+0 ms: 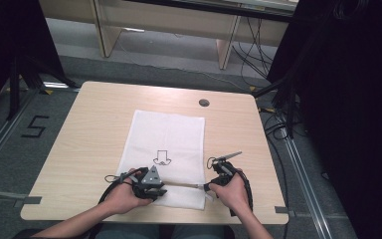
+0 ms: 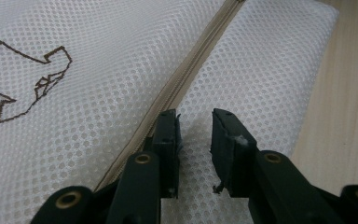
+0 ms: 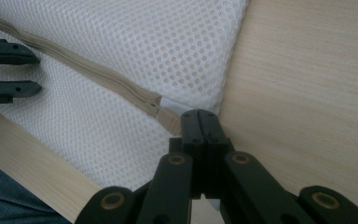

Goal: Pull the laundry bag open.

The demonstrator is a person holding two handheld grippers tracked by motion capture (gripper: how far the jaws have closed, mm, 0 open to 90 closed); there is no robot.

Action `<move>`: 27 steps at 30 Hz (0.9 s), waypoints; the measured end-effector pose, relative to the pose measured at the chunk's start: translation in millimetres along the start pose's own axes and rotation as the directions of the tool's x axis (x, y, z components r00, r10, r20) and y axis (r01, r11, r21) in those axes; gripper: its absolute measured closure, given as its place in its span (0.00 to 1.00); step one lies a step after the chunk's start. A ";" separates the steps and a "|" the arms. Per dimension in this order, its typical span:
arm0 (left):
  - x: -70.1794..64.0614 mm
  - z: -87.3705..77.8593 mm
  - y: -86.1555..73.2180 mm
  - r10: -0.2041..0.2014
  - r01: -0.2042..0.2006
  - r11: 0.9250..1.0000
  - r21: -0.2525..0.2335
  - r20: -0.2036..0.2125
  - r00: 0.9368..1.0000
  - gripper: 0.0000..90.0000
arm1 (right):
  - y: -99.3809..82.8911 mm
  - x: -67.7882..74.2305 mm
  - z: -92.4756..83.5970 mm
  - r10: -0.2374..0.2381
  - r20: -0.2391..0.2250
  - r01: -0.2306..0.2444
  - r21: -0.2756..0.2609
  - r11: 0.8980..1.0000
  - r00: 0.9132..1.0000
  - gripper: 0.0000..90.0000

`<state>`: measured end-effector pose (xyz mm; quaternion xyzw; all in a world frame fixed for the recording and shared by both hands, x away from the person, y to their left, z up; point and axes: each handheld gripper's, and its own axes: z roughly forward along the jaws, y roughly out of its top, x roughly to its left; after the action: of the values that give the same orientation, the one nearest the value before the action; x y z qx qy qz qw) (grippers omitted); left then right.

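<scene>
- Jaws of the right gripper (image 3: 199,116) are clenched together on the beige tab at the end of the zipper (image 3: 74,63), at the corner of the white mesh bag (image 1: 165,149).
- Jaws of the left gripper (image 2: 195,135) stand parted over the mesh just beside the zipper — nothing is pinched between them.
- Both grippers sit at the bag's near edge; the bag lies flat in the middle of the wooden table (image 1: 89,124), its arrow mark (image 1: 162,157) facing up.

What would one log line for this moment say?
mesh bag flat on table | right hand-held gripper shut on zipper end | left hand-held gripper open beside zipper
</scene>
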<state>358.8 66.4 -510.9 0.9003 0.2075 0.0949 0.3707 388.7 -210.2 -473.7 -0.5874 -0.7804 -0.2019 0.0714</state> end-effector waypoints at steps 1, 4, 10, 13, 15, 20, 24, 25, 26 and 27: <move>0.3 0.4 -0.1 0.000 0.000 1.000 -0.002 0.002 1.000 0.79 | 0.7 0.3 -0.1 -0.005 -0.002 0.005 0.003 1.000 1.000 1.00; 0.1 0.6 -0.3 -0.006 0.006 1.000 -0.007 0.007 1.000 0.79 | 2.9 2.4 0.1 -0.002 -0.029 0.002 0.000 1.000 1.000 1.00; 0.5 0.4 -0.2 -0.001 0.001 1.000 -0.002 0.004 1.000 0.79 | 3.1 10.6 2.3 -0.005 -0.051 0.005 -0.002 1.000 0.999 1.00; 0.2 0.7 -0.2 -0.004 0.005 1.000 -0.006 0.007 1.000 0.79 | 4.0 17.0 1.4 -0.022 -0.062 0.021 -0.018 1.000 0.998 1.00; 0.0 0.4 -0.1 -0.001 0.001 1.000 -0.003 0.001 1.000 0.79 | 7.2 21.6 4.8 -0.041 -0.065 0.039 -0.032 0.999 0.997 1.00; -0.6 1.0 -0.9 -0.008 0.008 1.000 -0.017 0.010 1.000 0.79 | 11.3 23.9 11.8 -0.119 -0.048 0.114 -0.097 0.989 0.992 1.00; -0.4 0.8 -0.6 0.003 -0.003 1.000 -0.021 0.009 1.000 0.77 | 8.9 18.3 -3.8 -0.130 -0.023 0.126 -0.147 0.981 0.991 1.00; 0.2 0.4 0.1 0.017 -0.017 1.000 -0.023 0.008 1.000 0.75 | 7.7 16.4 -6.3 -0.120 -0.012 0.117 -0.149 0.982 0.993 1.00; -0.2 0.3 0.9 0.014 -0.014 1.000 -0.028 0.013 1.000 0.73 | 6.3 15.0 -5.9 -0.101 -0.002 0.099 -0.151 0.984 0.995 1.00; -1.3 -0.3 1.9 0.005 -0.005 0.999 -0.036 0.010 1.000 0.72 | 4.8 11.5 -5.7 -0.114 -0.009 0.112 -0.150 0.982 0.993 0.99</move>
<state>358.1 64.8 -509.4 0.8944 0.2017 0.0950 0.3877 389.1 -201.2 -463.4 -0.5441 -0.7945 -0.2689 0.0225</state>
